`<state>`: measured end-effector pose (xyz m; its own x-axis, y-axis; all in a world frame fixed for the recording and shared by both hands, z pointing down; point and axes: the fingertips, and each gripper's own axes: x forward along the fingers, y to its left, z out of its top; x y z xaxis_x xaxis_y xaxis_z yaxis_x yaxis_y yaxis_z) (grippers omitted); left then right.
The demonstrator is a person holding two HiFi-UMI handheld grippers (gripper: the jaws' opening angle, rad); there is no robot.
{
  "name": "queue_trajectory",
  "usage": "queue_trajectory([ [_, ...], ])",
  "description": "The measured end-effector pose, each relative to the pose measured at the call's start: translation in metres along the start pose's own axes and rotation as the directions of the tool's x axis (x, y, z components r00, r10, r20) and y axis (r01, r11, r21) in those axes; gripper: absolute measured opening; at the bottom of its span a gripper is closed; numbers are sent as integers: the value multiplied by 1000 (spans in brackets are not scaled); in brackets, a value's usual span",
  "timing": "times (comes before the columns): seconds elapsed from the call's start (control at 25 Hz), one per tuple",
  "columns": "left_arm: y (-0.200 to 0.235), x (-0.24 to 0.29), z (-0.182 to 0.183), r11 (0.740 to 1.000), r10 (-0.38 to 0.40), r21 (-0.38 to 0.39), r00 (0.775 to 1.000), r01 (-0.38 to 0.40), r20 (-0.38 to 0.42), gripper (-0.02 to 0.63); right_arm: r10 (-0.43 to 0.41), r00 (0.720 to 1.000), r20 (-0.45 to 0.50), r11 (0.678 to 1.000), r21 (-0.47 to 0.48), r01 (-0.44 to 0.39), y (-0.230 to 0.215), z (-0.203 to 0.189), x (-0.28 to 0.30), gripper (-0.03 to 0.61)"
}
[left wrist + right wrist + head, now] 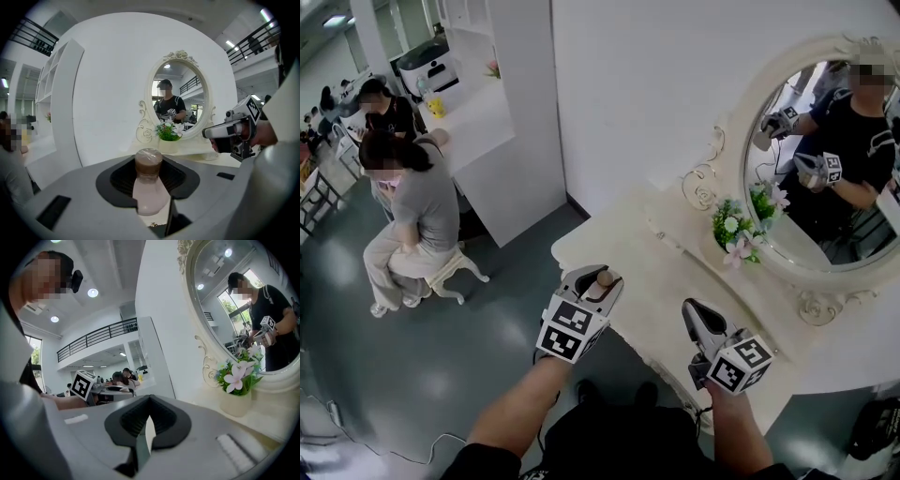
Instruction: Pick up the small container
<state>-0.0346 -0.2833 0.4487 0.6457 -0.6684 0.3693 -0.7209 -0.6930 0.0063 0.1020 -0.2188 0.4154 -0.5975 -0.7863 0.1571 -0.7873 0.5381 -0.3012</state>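
The small container (pixel 604 278) is a pale pink bottle with a brown cap. My left gripper (pixel 598 286) is shut on it and holds it over the front left edge of the cream vanity table (pixel 661 291). In the left gripper view the container (pixel 149 183) stands upright between the dark pads, cap on top. My right gripper (pixel 691 310) hovers to the right over the tabletop, shut with nothing in it. The right gripper view shows its pads (pixel 161 420) almost touching, and the left gripper's marker cube (pixel 82 384) off to the left.
A pot of white and pink flowers (pixel 733 228) stands at the foot of an oval mirror (pixel 825 159) at the back of the table. A white wall rises behind. Two people (pixel 408 211) sit at another table at far left, beside a stool (pixel 450 272).
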Motion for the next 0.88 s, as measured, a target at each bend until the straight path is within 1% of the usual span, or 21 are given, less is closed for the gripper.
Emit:
queue_trajectory([
  [0.12, -4, -5, 11, 999, 33, -6, 999, -33, 10, 138, 24, 1000, 12, 1000, -16, -24, -9, 8, -11, 9],
  [0.24, -10, -8, 25, 998, 54, -15, 998, -54, 21, 138, 29, 999, 42, 999, -22, -28, -22, 20, -25, 9],
  [0.36, -17, -10, 36, 998, 57, -24, 998, -56, 27, 138, 32, 997, 66, 999, -19, -31, -34, 29, -36, 9],
  [0.6, -28, -17, 59, 997, 68, -28, 996, -66, 64, 138, 45, 995, 93, 998, -53, -40, -43, 43, -51, 9],
  [0.76, -34, -20, 63, 998, 56, -22, 996, -55, 70, 138, 35, 993, 113, 998, -53, -29, -47, 50, -54, 9],
  [0.88, -32, -25, 63, 998, 63, -34, 995, -61, 82, 138, 45, 994, 102, 995, -96, -35, -42, 54, -54, 9],
])
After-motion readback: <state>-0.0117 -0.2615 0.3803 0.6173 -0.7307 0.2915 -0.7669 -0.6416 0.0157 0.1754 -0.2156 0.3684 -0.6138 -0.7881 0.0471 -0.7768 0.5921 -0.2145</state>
